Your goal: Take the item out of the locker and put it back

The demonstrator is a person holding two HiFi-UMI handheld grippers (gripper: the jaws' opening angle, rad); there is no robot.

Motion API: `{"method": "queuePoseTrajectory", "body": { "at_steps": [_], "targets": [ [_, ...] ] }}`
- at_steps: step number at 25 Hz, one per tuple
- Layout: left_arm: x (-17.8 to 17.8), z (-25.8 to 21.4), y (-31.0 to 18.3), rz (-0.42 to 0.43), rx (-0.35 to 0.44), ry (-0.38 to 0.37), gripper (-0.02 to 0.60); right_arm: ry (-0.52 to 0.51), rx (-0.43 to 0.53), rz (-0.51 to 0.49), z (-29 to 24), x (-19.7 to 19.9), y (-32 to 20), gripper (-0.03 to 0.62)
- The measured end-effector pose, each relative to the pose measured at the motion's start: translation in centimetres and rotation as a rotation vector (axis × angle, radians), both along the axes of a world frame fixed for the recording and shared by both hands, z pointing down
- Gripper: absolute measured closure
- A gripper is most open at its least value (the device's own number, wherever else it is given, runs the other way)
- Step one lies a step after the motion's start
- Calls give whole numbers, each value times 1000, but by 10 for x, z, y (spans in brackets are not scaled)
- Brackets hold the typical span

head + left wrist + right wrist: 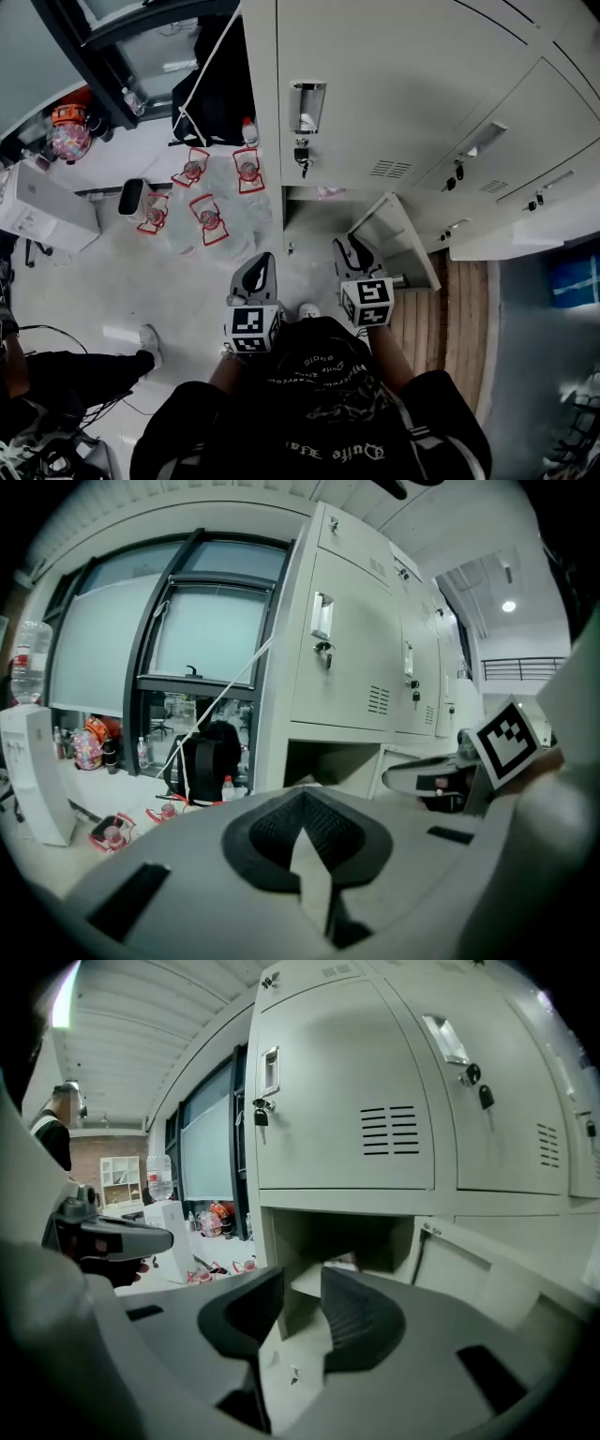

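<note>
1. jaws first: the right gripper has its jaws apart with nothing between them. the left gripper has its jaws closed tip to tip, also empty.
2. the item, a small pale thing i can't identify from here, seems to lie on the shelf inside the open locker. it is at twelve o'clock from the right gripper and not yet reached.
3. the step in hand looks like the reach-in. i'd keep the right jaws spread, aim them low into the opening, and close only once both pads flank the item.
4. edges to mind: the open door hangs at about two o'clock of the right gripper, just beside its path. the opening's top edge sits low under the shut upper door. a flat, straight entry suits best.
5. open room lies mostly back toward six o'clock. wrapped bottles crowd the floor at ten o'clock, so the left gripper is better kept back.
</note>
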State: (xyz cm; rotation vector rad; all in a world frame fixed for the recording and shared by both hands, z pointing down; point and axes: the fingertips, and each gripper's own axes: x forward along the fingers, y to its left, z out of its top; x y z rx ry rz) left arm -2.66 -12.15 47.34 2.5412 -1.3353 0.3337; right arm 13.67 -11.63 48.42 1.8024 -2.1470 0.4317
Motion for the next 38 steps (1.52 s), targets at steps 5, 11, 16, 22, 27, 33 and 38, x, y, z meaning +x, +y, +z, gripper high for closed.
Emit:
{"method": "queuePoseTrajectory", "body": {
  "at_steps": [5,11,16,22,27,33,38],
  "targets": [
    [-10,2,1,-86,-15,0,575,26,1,-61,4,1,-23,480],
    [-32,14,7,-180,-38,-39,575,48,0,-79,22,9,-52,475],
    [-47,15,12,-256,-58,-37,575,71,-36,-96,40,13,-77,470],
    [-56,13,20,-305,-47,-55,575,95,-56,-107,62,15,-107,470],
    [-58,14,26,-324,-50,-81,575,122,-77,-102,83,17,-127,470],
    [-60,11,30,-348,-51,-94,575,143,-123,-87,114,22,-149,470],
    [-68,14,43,-396,-83,-92,575,168,-161,-71,134,27,-161,468]
  ]
}}
